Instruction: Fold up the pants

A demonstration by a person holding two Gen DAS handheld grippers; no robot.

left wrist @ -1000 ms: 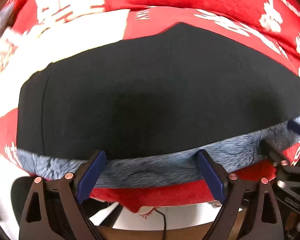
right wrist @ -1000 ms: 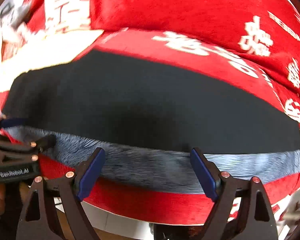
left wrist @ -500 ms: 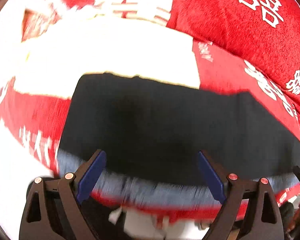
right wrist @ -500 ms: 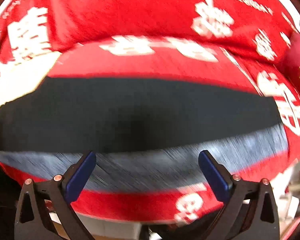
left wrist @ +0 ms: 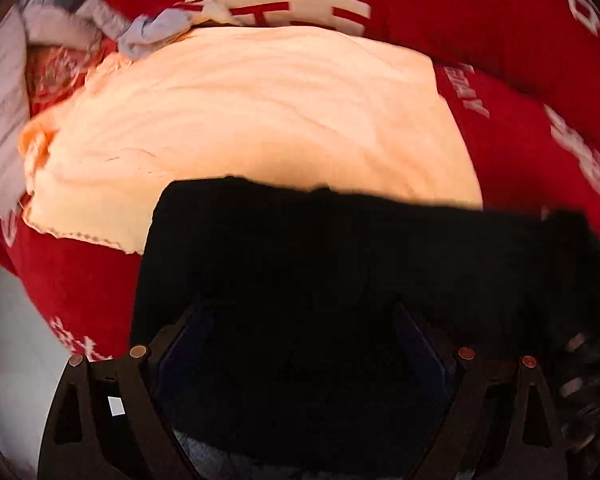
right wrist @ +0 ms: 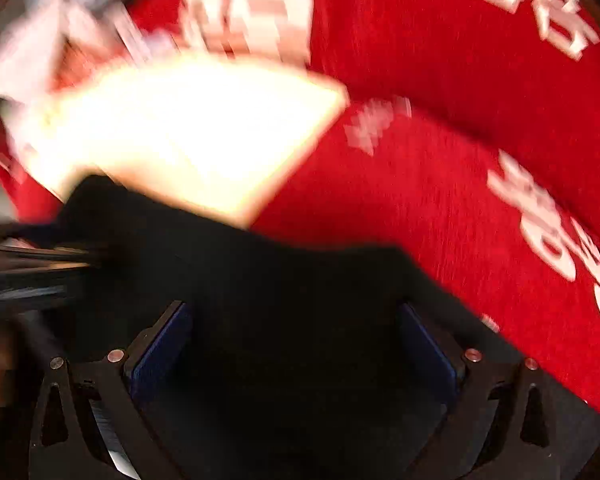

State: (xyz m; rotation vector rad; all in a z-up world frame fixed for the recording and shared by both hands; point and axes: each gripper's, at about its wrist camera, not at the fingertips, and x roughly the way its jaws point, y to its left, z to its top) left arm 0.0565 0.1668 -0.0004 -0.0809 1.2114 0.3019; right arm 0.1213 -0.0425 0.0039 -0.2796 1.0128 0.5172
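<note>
While the black pants [left wrist: 340,264] are spread beneath both grippers, the left gripper's [left wrist: 300,344] fingers are opening over them and the right gripper's [right wrist: 296,340] fingers are held wide apart, nothing pinched.

Home: red patterned blanket [left wrist: 500,40], laundry.

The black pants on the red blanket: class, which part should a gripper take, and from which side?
Probably the black pants at their far edge lying over the cream cloth, approached from above: it is a free, thin, flat edge.
</note>
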